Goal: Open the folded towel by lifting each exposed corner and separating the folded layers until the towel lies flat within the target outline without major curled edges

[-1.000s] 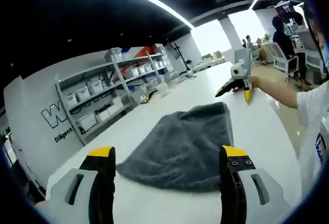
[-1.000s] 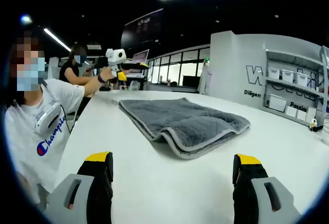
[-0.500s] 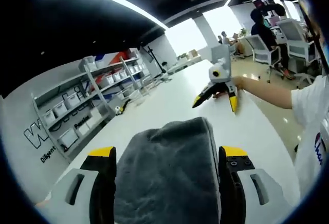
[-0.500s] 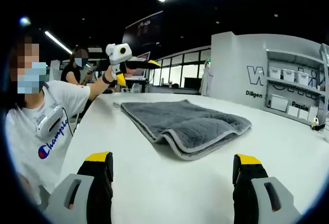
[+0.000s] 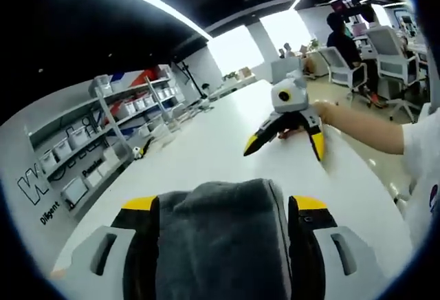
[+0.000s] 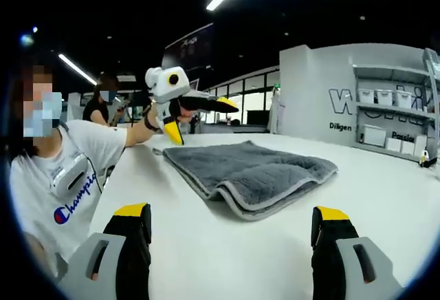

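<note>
The grey towel [image 6: 251, 175] lies on the white bench [image 6: 227, 259], folded double, with its rounded fold edge toward the right hand-held gripper [image 6: 230, 248] and the layered hemmed edges visible along that near side. Judged from this, unfolding has not begun: no layer is separated, no corner is raised, and every step remains. No target outline can be made out on the bench. The long axis of the towel runs from the right hand-held gripper toward the left hand-held gripper [image 5: 220, 245]. The left hand-held gripper, jaws spread wide, straddles the far end of the towel, one jaw on each side; contact cannot be determined. The right hand-held gripper is also open, holds nothing, and stands apart from the towel.
</note>
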